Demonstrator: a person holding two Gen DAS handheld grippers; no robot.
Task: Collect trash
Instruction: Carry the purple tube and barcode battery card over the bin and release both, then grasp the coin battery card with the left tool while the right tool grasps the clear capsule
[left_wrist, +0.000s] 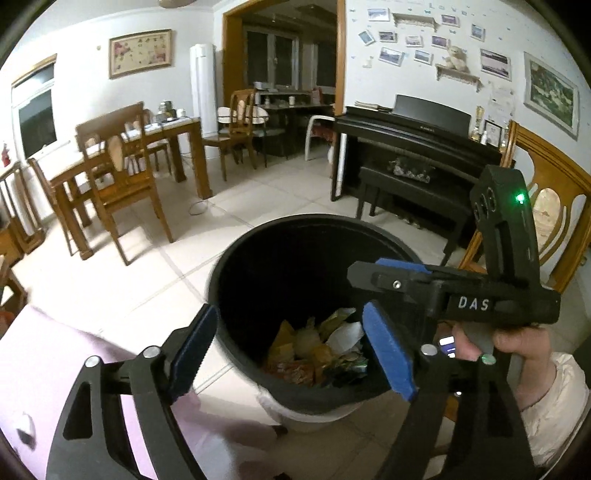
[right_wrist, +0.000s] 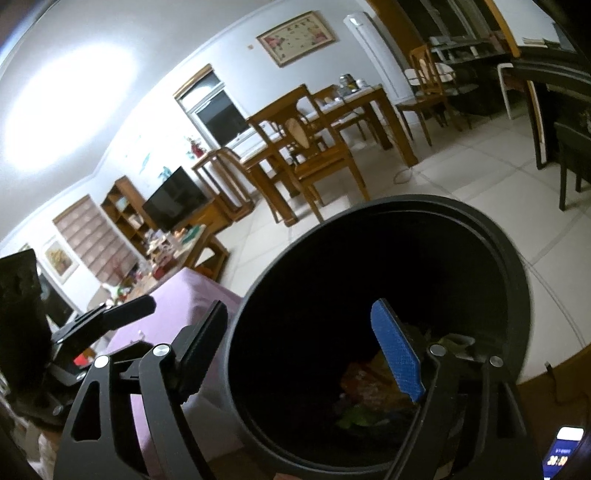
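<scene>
A round black bin (left_wrist: 236, 295) stands on the pale tiled floor (left_wrist: 155, 280), just beside the corner of a purple-covered worktop (left_wrist: 44, 354) on its left. Its inside is dark, and at the bottom lies a heap of trash (left_wrist: 317, 350): yellow and orange wrappers, crumpled white paper, something green and shiny. A white base shows under the bin's near side.

The left claw (left_wrist: 291, 350) hangs over the bin's near rim with its blue-padded fingers (left_wrist: 388, 354) spread wide and nothing between them but the view down into the bin. The right claw (right_wrist: 299, 354) is also wide open and empty, one finger outside the bin's left rim and the other over the opening. In the left wrist view it reaches in from the right, over the bin's far right rim, held by a hand (left_wrist: 517, 343) in a light sleeve.

Farther off stand a wooden dining table with chairs (left_wrist: 122, 162) on the left, a black piano (left_wrist: 417, 147) with its bench on the right, and a wooden chair (left_wrist: 550, 206) close to the bin's right side. A cable lies loose on the floor near the table.
</scene>
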